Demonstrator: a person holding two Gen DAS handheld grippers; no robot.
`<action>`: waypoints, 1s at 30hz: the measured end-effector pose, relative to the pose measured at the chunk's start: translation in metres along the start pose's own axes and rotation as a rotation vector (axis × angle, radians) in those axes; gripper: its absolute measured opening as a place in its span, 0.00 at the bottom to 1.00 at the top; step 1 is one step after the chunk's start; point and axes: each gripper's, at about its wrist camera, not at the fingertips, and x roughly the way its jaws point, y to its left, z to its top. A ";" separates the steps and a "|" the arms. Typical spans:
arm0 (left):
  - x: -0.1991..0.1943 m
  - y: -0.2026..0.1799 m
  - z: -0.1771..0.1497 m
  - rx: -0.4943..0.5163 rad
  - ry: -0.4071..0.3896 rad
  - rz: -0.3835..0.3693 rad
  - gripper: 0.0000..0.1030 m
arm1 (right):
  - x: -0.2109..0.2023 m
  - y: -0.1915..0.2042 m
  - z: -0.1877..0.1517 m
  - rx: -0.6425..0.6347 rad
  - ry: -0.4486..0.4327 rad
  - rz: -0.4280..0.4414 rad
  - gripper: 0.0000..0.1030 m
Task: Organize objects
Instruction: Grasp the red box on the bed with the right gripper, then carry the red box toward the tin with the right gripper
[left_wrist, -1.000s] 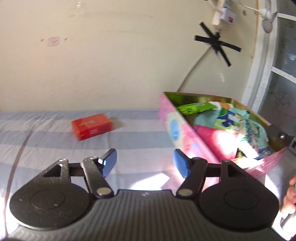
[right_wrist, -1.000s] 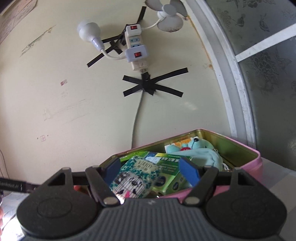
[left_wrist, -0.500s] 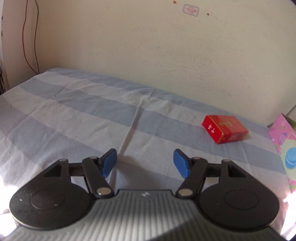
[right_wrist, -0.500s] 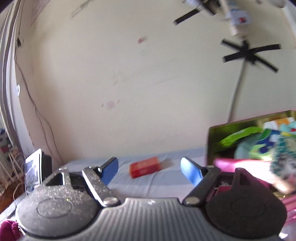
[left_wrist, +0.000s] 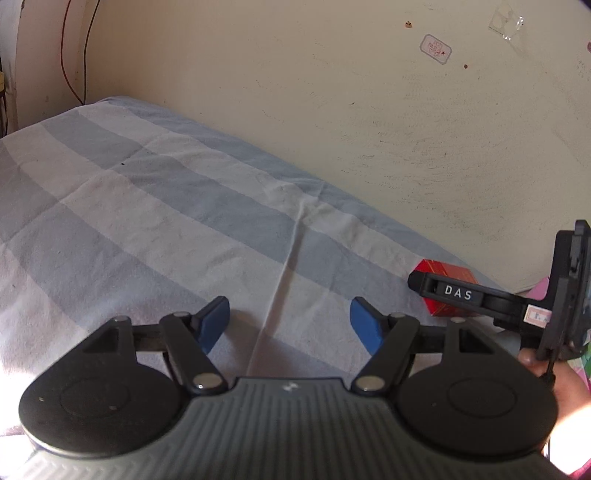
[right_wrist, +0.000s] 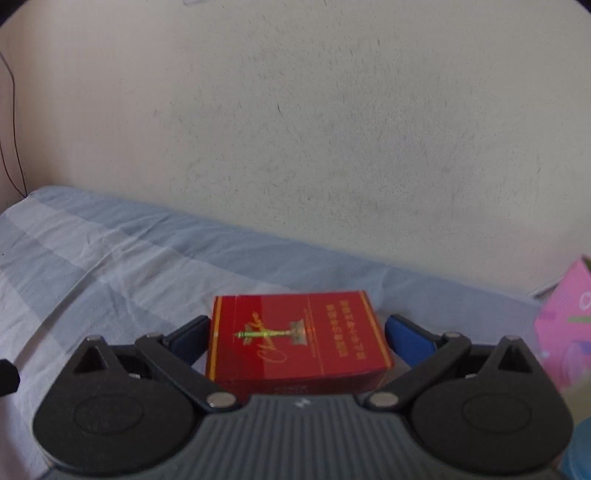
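Now, closing squarely on the red box

Right now the red box (right_wrist: 297, 338) lies flat on the striped bed sheet (left_wrist: 155, 221), low in the middle of the right wrist view, with the right gripper (right_wrist: 295, 338) set astride it. Its jaws have just been opening and stand as wide as they go; the box is between the blue pads, the left pad (right_wrist: 190, 338) just beside its short edge, the right pad (right_wrist: 406, 341) a sliver off, and neither looks to be pressing, so nothing is held yet.

To grip well, I would sink the pads a little further so they meet the side faces of the box rather than its top edge, keep the box centred between them, and close evenly so it does not skate across the soft sheet or twist. A glossy carton can slip, so firm pressure before lifting seems wise. The pink tin (right_wrist: 565, 321) at the right edge of that view looks the likely home for it.

From the left wrist view the left gripper (left_wrist: 290, 323) hangs over bare sheet in the lower middle, jaws partly open and just widened a touch, with nothing between them. It should stay clear of the right gripper's side finger at the right edge
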 end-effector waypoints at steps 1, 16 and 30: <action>0.001 -0.001 0.000 0.001 0.002 -0.006 0.72 | 0.000 -0.002 0.000 0.003 0.002 -0.005 0.99; -0.009 -0.039 -0.019 0.245 0.035 -0.243 0.70 | -0.151 0.011 -0.122 -0.161 0.006 0.098 0.90; -0.075 -0.123 -0.113 0.528 0.235 -0.659 0.70 | -0.319 -0.057 -0.259 0.018 -0.208 0.013 1.00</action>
